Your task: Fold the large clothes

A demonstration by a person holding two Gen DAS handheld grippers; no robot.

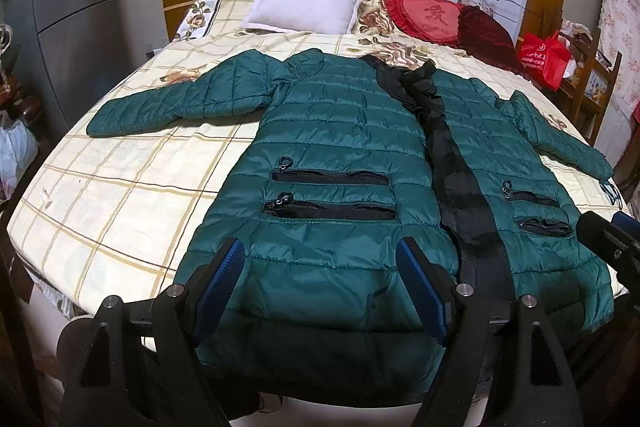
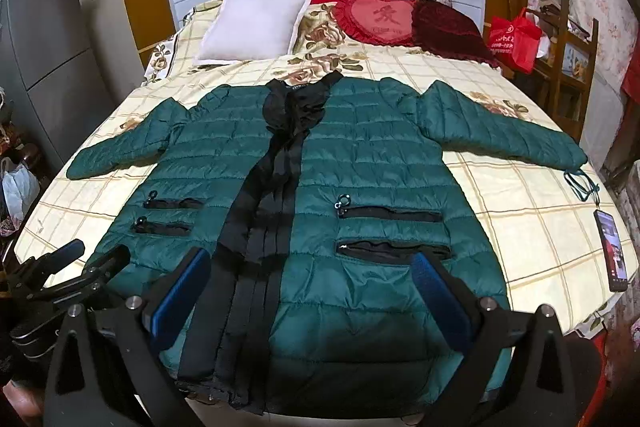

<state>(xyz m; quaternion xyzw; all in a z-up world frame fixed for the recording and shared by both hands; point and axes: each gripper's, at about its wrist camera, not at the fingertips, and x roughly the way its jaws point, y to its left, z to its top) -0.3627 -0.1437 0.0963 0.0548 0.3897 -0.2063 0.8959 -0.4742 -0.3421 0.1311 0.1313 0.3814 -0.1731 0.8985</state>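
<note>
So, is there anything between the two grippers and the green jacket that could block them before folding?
Nothing visible blocks them. The left gripper and right gripper are both open over the hem of the jacket, which lies spread flat on the bed. A phone lies near the bed's edge, apart from the jacket.

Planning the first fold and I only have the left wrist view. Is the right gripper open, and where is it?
Observer: Open. The right gripper is at the jacket hem, fingers wide apart, gripping nothing.
Operator: Anything on the bed past the right sleeve?
Observer: Yes. A phone lies screen up near the bed edge, beyond the right sleeve cuff and not touching it.
</note>
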